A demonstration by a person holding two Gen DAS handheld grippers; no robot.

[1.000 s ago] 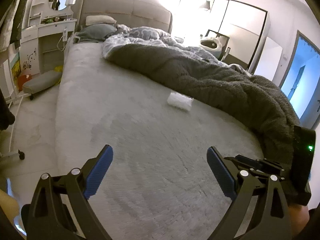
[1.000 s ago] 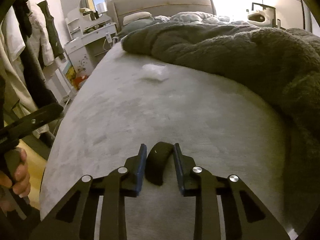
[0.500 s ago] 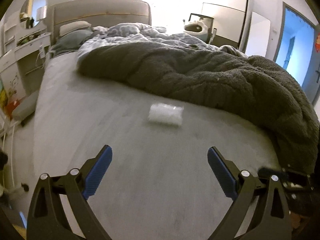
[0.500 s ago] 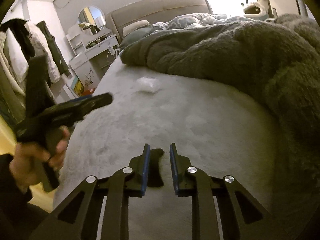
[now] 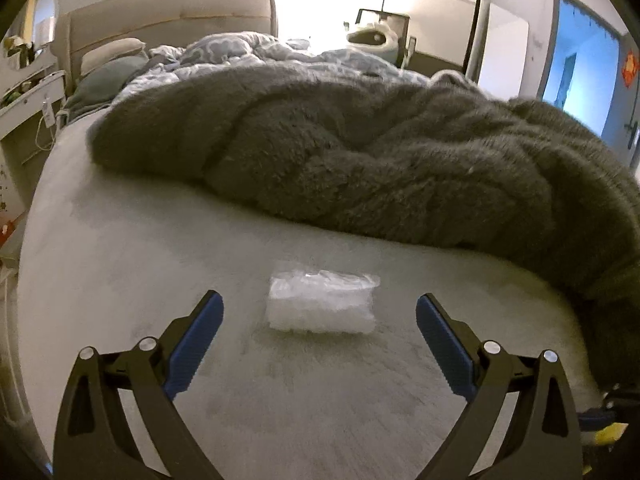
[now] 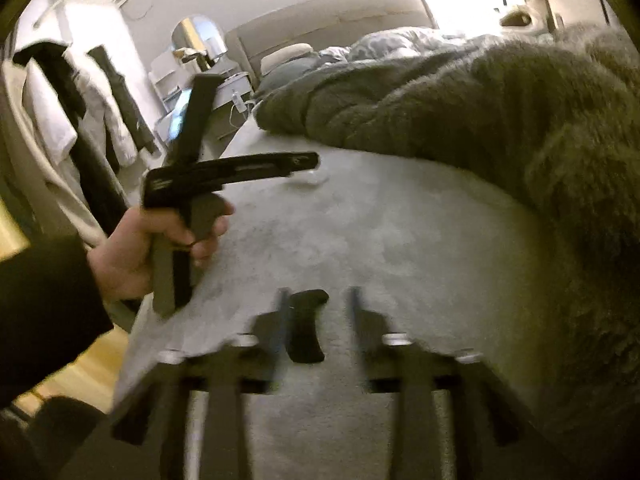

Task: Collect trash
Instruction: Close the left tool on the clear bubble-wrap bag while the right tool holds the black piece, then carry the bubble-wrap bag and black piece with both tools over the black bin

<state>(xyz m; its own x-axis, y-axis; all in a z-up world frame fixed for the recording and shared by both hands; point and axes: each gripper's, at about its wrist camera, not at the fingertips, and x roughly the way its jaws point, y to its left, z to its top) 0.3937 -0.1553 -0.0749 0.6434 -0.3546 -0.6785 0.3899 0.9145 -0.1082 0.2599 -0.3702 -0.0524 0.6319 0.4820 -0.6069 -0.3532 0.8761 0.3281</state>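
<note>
The clear plastic bag (image 5: 322,305) lies flat on the bed (image 5: 120,264), near the grey blanket (image 5: 360,160), long axis crosswise to the left gripper (image 5: 319,312), whose released jaws have moved closer. The right gripper (image 6: 316,316) has just been opening, releasing a black curved piece (image 6: 306,326).

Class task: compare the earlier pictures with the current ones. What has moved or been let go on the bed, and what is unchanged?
The left hand-held gripper, open, has closed in on the clear plastic packet, which now lies just ahead between its fingers. The right hand-held gripper has just been opening: the dark curved object between its fingers is no longer clamped. Unchanged: the packet's place on the bed and the grey blanket.
</note>
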